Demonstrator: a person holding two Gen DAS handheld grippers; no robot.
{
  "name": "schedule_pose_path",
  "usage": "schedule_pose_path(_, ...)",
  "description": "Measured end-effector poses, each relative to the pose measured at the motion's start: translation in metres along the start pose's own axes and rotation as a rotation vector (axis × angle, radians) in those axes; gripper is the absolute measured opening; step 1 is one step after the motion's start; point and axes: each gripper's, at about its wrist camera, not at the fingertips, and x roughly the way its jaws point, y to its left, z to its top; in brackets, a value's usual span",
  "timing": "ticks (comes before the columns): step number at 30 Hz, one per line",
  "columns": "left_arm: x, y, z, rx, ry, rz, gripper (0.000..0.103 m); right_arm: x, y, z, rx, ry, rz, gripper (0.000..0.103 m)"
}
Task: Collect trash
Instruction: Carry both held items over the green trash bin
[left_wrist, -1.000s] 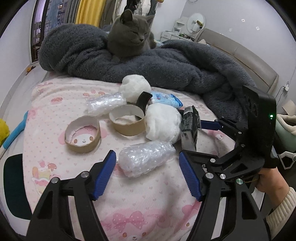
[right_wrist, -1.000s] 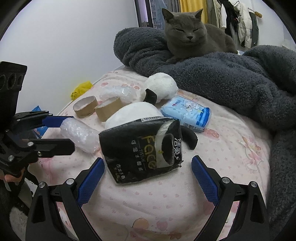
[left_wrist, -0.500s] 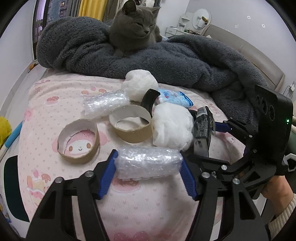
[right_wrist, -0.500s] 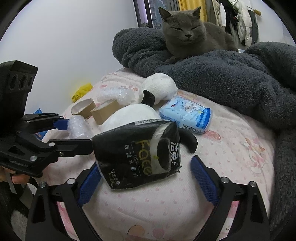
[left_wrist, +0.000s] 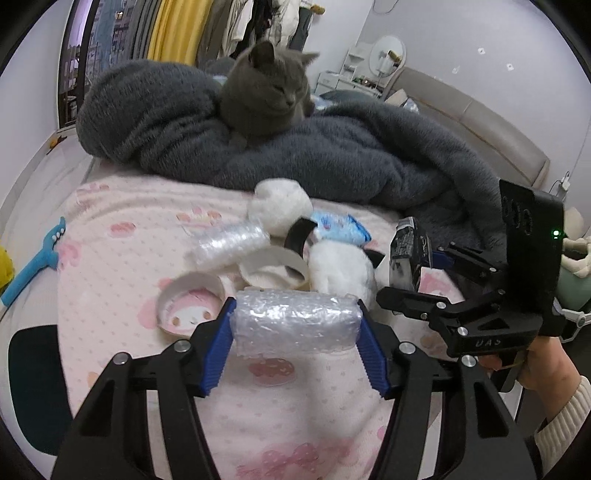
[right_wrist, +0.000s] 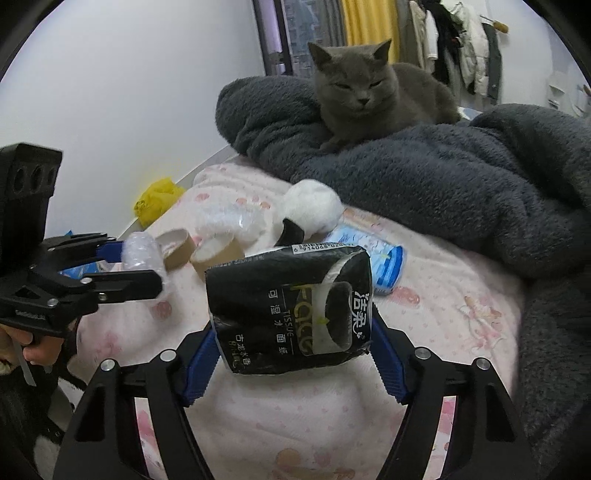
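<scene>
Trash on the bed (left_wrist: 122, 266): you are gripping two pieces, one per hand.

Bubble-wrap roll (left_wrist: 295, 319): your left gripper (left_wrist: 295, 343) is pinching it end to end, blue pads pressing on both ends. Its long axis is lying crosswise, spanning from one finger to the other, level, raised off the pink sheet.

Black tissue pack (right_wrist: 291, 308): your right gripper (right_wrist: 295, 350) has just been closing, and its pads are now clamping the pack's lower sides. The pack is standing on edge, printed face towards the camera, barcode end up, lettering running sideways, tilted slightly.

Lying loose on the sheet ahead of you: two cardboard tape cores (left_wrist: 190, 306), side by side, openings facing up; a second bubble-wrap roll (left_wrist: 229, 243) lying crosswise behind them; two white fluffy balls (left_wrist: 279, 203); a blue-and-white packet (right_wrist: 380, 266) lying flat.

Beyond these: a grey blanket (right_wrist: 443, 184) heaped across the bed, with a grey cat (right_wrist: 369, 96) sitting on it, facing you.
</scene>
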Motion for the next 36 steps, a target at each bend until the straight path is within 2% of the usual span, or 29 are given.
schedule_pose_path(10, -0.031, 0.033, 0.006, 0.021, -0.051, 0.041, 0.064, 0.004, 0.04, 0.022, 0.124, 0.025, -0.036, 0.075)
schedule_pose_path(24, -0.07, 0.107, -0.006, -0.027, -0.066, 0.143, 0.065, -0.006, 0.082, 0.056, 0.273, -0.061, -0.123, 0.075)
schedule_pose_path(36, -0.097, 0.17, -0.023, -0.042, -0.056, 0.22, 0.065, 0.008, 0.152, 0.066, 0.247, -0.067, -0.125, 0.075)
